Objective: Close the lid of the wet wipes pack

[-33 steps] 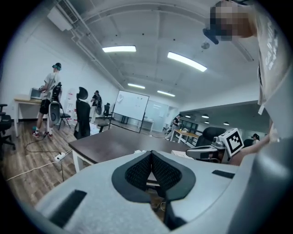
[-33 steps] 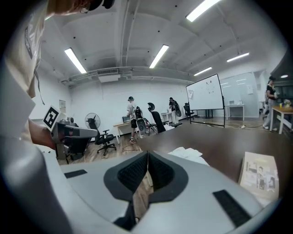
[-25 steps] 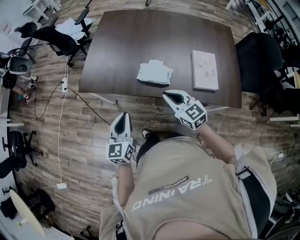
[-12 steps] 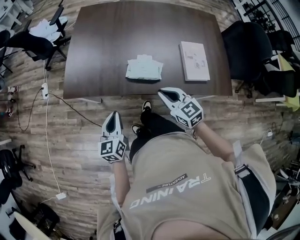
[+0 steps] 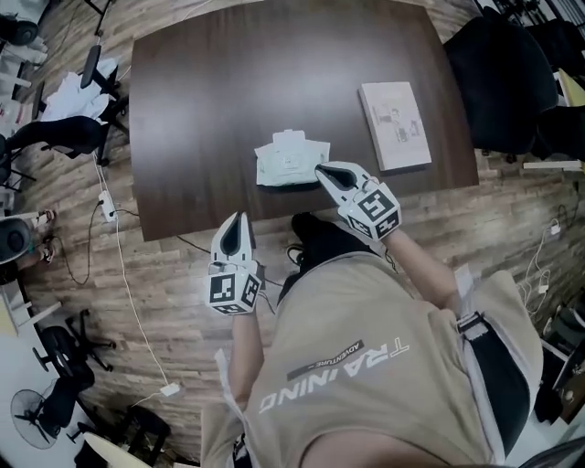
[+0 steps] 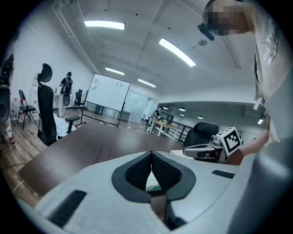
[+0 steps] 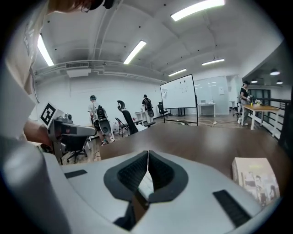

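**At the near edge of the table: two closed grippers and a pack of wipes**

On the table (image 5: 201,110), which is dark brown, wide and mostly bare, the wet wipes pack (image 5: 291,161) lies close to the near edge, about the middle of its width. The pack is pale green-white. I cannot tell whether its lid is up or down. A pale book (image 5: 395,125) lies flat toward the right side of the table, well apart from the pack.

The right gripper (image 5: 323,171) reaches over the near edge of the table, and its tips are at the near right corner of the pack. Whether they touch it, I cannot tell. Its jaws are pressed together with nothing between them. The left gripper (image 5: 239,219) is in front of the table, over the floor (image 5: 174,302), and points toward the table edge. Its jaws are also clenched and empty.

The floor around the table is of wooden planks. A white cable (image 5: 117,265) runs over it to the left of the table. A black office chair (image 5: 498,64) stands at the right end of the table. Beyond the far end of the table there is a whiteboard (image 7: 178,93), and long lamps (image 7: 198,9) shine on the white ceiling above.
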{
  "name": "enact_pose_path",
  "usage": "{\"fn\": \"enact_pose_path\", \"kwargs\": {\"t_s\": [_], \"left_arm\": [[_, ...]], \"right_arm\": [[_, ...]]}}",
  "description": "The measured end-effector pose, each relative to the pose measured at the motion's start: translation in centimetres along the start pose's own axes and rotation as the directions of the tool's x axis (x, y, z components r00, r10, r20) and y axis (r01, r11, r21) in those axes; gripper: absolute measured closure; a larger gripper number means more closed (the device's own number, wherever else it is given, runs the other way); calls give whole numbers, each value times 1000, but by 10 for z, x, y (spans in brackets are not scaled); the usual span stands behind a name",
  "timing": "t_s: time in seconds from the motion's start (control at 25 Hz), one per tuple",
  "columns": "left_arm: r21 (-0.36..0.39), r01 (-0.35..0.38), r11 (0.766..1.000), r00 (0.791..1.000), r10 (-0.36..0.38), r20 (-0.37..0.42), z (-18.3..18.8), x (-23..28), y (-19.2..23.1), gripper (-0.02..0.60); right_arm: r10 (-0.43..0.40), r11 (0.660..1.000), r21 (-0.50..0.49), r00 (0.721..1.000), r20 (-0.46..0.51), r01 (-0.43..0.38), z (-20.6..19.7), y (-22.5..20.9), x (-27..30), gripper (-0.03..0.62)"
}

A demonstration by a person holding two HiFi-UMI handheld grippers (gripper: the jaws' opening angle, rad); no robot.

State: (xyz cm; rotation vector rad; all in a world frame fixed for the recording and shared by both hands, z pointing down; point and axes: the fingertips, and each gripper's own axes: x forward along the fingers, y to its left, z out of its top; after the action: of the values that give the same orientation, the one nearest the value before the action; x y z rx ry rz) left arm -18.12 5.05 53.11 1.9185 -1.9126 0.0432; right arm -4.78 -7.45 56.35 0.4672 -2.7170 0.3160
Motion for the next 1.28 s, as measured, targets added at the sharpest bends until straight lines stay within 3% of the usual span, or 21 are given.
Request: {"fn": "enact_pose_path", "kwargs": {"t_s": [0.32,0.6,0.88,1.04,1.28], "left_arm": [[45,31,999,998,-28,-60,41,76,20,577],[72,86,994,993,-80,-82,60,140,14,577],[98,206,974,959,-181,-220,35,178,0,577],[27,235,972,944,-222,-246,26,194,3,577],[45,287,957,922,-263,-285,19,202,-2,577]], "right_arm": [[-28,992,126,1000,-10,29,6,-69,48,580],[22,996,90,999,-30,-20,8,-106,89,579],[31,987,160,997,-68,-20,-4,-120,100,579],[66,977,212,987,-146,-34,-23,-116,106,579],[48,975,221,978,-201,-2,-36,-116,114,579]]}}
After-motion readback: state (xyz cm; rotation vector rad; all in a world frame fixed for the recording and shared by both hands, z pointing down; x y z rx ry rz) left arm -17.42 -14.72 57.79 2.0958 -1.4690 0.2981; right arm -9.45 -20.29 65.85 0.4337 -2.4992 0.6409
